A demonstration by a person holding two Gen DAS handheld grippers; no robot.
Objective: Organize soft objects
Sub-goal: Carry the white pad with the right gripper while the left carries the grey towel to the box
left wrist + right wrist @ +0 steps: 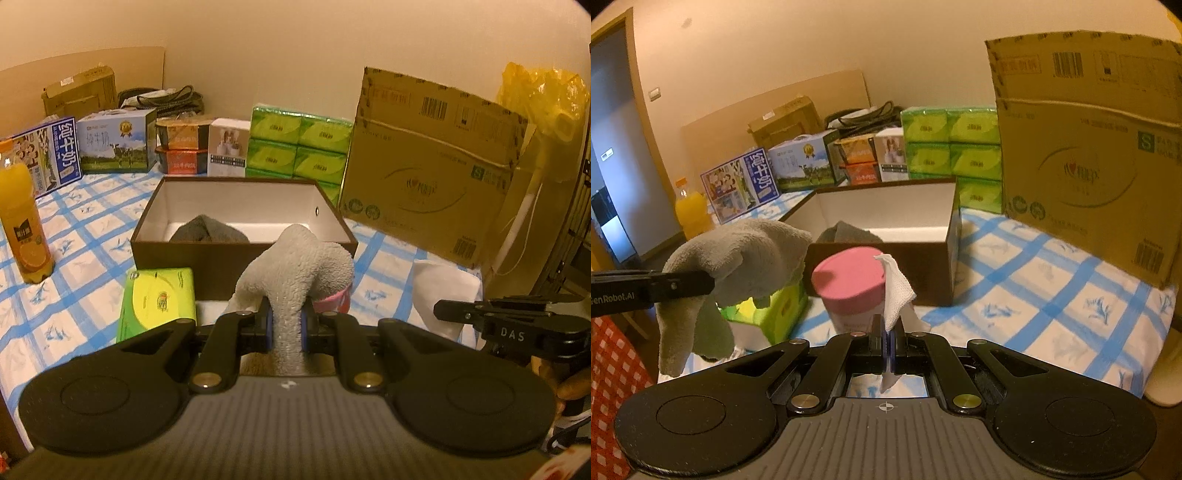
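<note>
Left gripper (287, 325) clamped on grey towel (299, 266), held just before box (207, 254) | right gripper (888, 345) pinched on white cloth (895, 291), beside box | handling: light, limp, non-slip; best gripped mid-fold | dark cloth (208, 230) inside box

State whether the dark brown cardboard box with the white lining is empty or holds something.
Not empty. The dark brown cardboard box is open-topped, and a dark grey cloth lies inside on its white floor.

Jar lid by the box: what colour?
Pink lid, clearest in the right wrist view.
</note>
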